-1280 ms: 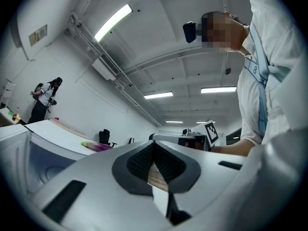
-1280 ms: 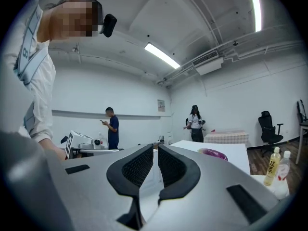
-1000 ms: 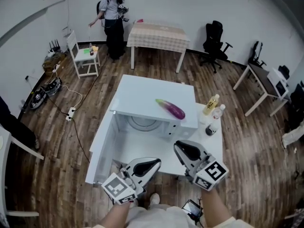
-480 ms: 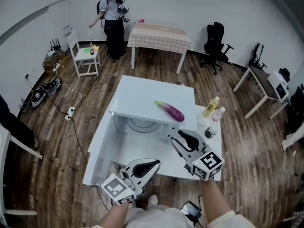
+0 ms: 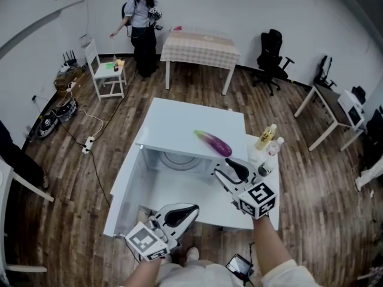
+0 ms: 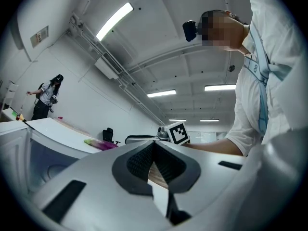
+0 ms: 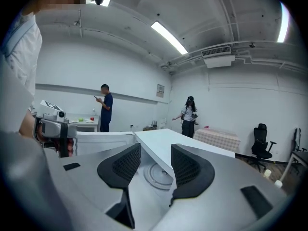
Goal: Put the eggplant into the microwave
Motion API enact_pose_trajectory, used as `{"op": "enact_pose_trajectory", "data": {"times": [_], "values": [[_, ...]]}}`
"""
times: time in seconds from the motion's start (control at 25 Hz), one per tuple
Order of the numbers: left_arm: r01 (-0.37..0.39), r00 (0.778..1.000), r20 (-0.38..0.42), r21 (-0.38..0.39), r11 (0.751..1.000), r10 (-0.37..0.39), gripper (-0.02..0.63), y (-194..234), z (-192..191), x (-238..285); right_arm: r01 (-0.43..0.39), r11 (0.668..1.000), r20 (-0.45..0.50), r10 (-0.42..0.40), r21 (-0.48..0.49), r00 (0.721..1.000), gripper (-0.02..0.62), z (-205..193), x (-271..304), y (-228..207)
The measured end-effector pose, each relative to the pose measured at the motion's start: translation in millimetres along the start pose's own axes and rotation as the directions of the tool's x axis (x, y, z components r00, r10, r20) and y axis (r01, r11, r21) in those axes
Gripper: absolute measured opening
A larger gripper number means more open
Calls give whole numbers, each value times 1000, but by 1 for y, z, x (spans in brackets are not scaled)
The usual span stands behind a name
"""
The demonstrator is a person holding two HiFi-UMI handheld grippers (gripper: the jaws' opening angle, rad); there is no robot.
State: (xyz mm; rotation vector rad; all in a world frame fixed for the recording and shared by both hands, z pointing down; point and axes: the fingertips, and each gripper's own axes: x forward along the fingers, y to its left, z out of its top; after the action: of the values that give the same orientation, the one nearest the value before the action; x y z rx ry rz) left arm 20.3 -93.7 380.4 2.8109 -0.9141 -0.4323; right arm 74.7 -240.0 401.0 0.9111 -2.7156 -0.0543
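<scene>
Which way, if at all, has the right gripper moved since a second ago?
Yes: the right gripper moved closer to the purple eggplant atop the white microwave; its jaws have just been opening, nothing between them.

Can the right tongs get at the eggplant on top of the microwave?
Probably yes: the right tongs, whose jaws have just been opening with nothing between them, are close below the eggplant, lying uncovered on the microwave.

Purple eggplant (image 5: 214,143), green-tipped; white microwave (image 5: 188,119); seemingly pale checked tablecloth (image 5: 200,43)
</scene>
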Motion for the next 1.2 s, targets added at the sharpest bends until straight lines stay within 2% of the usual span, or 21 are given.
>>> {"op": "enact_pose_trajectory", "data": {"times": [0.32,0.64,0.84,1.0,1.2], "values": [[-13,1000,-4,-3,1000,13,0,3,-4,-1,20,1000,-33,-21,-18,999,236,-9,12,-15],[-12,1000,-10,-10,1000,12,0,7,-7,2,74,996,-81,-78,-45,994,239,-19,25,-42],[-18,1000,-18,-12,1000,17,0,11,-8,2,99,990,-130,-111,-96,985,239,-27,32,-55],[-24,1000,-21,-15,1000,23,0,14,-8,3,100,985,-154,-121,-138,981,244,-28,39,-63],[-26,999,-28,-15,1000,26,0,17,-11,4,98,985,-181,-123,-143,976,249,-36,44,-72]]}}
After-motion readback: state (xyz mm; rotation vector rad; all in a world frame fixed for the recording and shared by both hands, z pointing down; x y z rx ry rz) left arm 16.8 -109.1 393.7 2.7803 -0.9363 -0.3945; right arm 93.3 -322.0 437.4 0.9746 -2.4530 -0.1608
